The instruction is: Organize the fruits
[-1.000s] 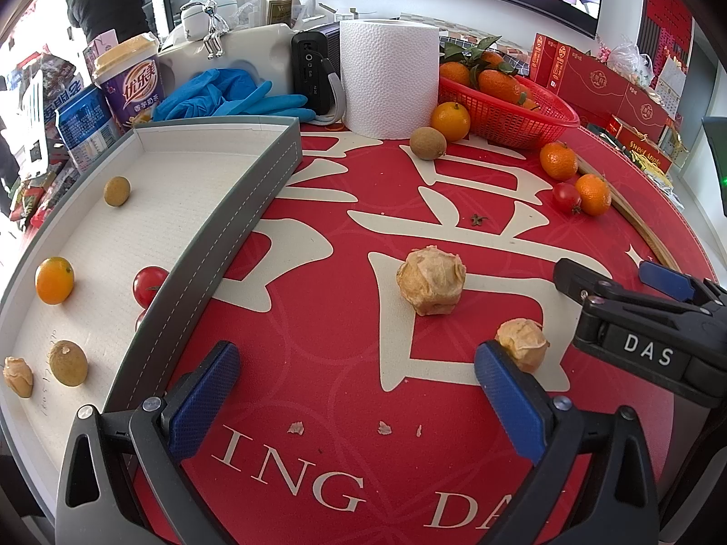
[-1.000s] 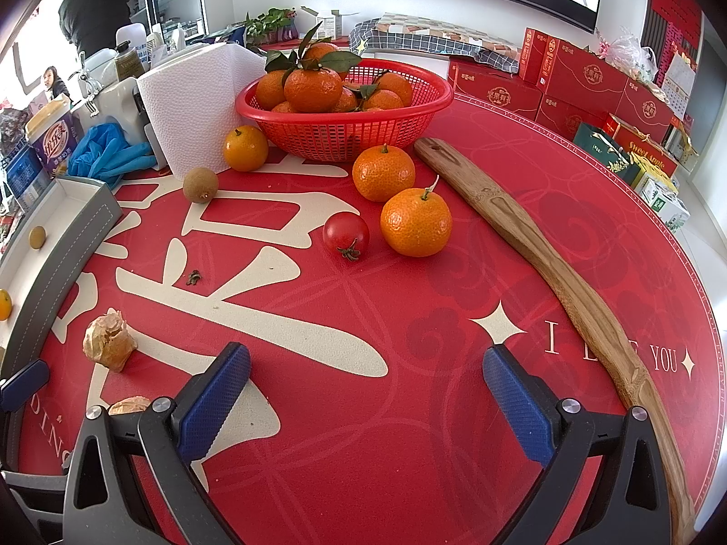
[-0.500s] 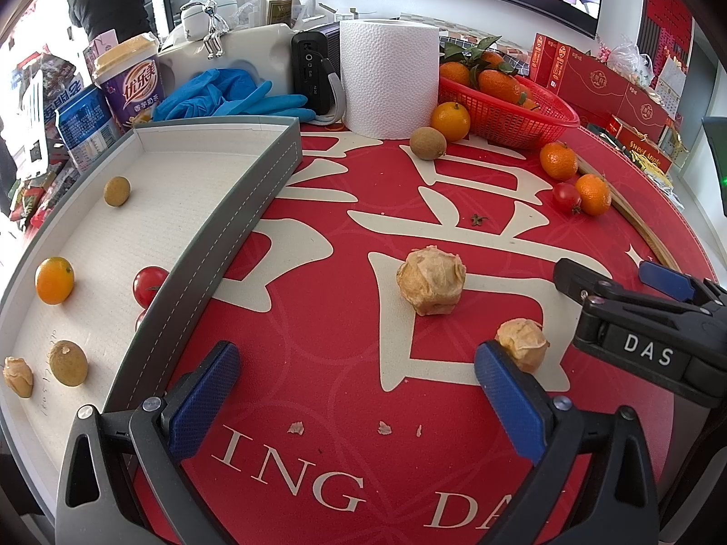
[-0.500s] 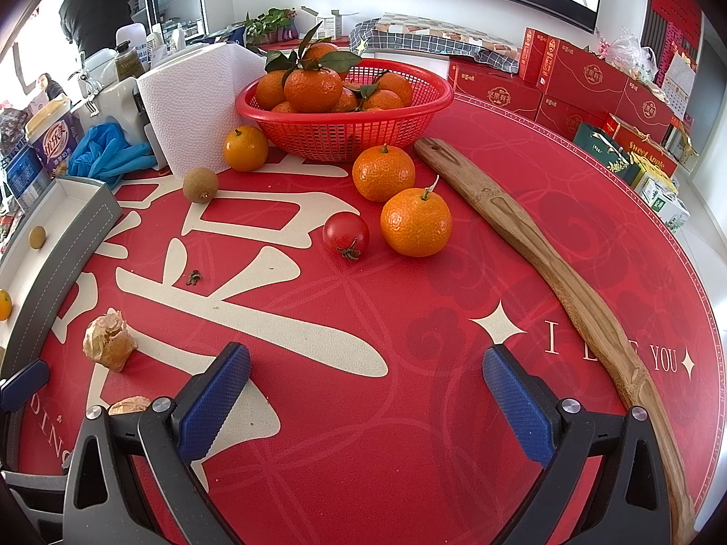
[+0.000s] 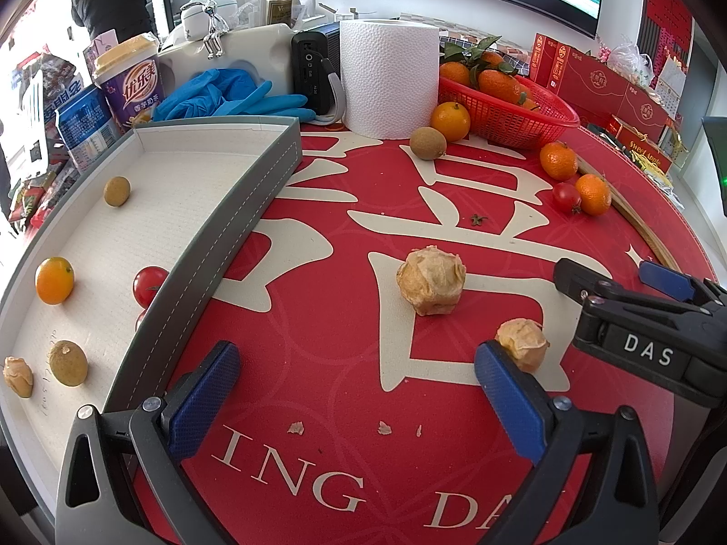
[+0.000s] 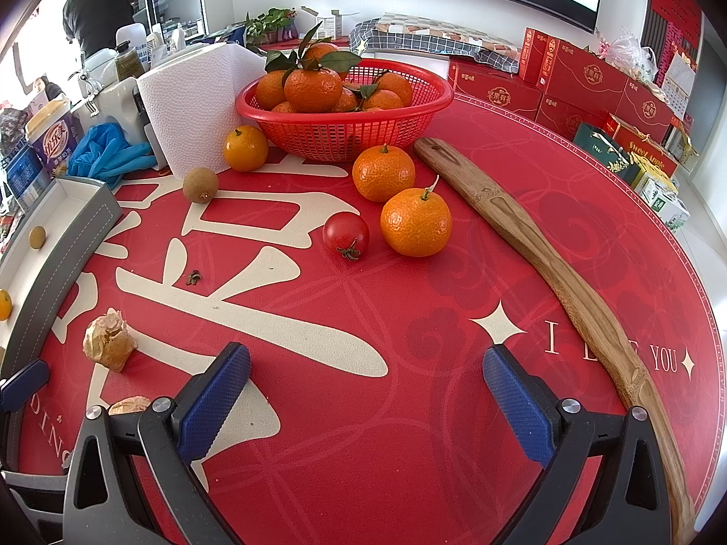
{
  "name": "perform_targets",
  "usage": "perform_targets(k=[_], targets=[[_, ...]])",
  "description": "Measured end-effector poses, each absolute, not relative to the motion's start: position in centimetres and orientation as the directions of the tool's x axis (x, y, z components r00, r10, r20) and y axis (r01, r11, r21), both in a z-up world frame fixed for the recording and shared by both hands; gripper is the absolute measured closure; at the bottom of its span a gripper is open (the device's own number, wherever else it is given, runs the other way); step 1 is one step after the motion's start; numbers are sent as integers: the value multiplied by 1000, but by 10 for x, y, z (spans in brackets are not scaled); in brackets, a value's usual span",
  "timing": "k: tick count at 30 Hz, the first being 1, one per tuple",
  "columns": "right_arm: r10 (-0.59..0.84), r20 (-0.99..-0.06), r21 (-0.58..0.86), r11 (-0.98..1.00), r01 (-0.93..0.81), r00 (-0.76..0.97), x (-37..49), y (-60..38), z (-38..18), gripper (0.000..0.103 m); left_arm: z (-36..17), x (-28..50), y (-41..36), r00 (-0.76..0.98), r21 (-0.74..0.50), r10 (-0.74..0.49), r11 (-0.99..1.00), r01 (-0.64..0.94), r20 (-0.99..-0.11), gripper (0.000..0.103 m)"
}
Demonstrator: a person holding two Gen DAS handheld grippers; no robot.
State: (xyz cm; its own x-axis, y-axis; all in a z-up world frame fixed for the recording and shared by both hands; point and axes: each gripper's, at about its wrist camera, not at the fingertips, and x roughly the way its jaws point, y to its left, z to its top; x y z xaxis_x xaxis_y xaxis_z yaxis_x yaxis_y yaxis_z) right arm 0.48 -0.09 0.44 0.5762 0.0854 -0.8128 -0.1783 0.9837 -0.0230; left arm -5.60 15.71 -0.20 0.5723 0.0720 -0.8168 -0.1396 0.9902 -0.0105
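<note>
Left gripper hangs wide open and empty, as does the right gripper; the small husked fruit touches the outer side of the left's right-hand pad, the tray off to its left. Judgement: shift right to centre the fruit, close gently; papery husk crushes easily

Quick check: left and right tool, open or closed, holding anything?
Left tool: open, holding nothing; a small husked fruit sits by its right finger.
Right tool: open, holding nothing, only red mat between the fingers.
</note>
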Motion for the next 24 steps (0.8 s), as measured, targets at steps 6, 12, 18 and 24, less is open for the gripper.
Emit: perform_targets(k=[6,12,18,24], targets=[[85,-813,-23,984,-178,576,5,-1,5,0,-2,-56,157,572,-10,72,990,-140,-817,0],[85,-813,-23,984,-179,576,5,-1,4,0,-2,-56,157,573,-10,72,990,-140,-817,0],[85,-813,-24,984,-179,576,5,-1,4,0,-2,-56,157,573,-10,73,990,-140,-817,0],[85,-813,-24,984,-179,576,4,-1,5,0,-2,-56,157,574,-9,63,992,-122,-816,0]])
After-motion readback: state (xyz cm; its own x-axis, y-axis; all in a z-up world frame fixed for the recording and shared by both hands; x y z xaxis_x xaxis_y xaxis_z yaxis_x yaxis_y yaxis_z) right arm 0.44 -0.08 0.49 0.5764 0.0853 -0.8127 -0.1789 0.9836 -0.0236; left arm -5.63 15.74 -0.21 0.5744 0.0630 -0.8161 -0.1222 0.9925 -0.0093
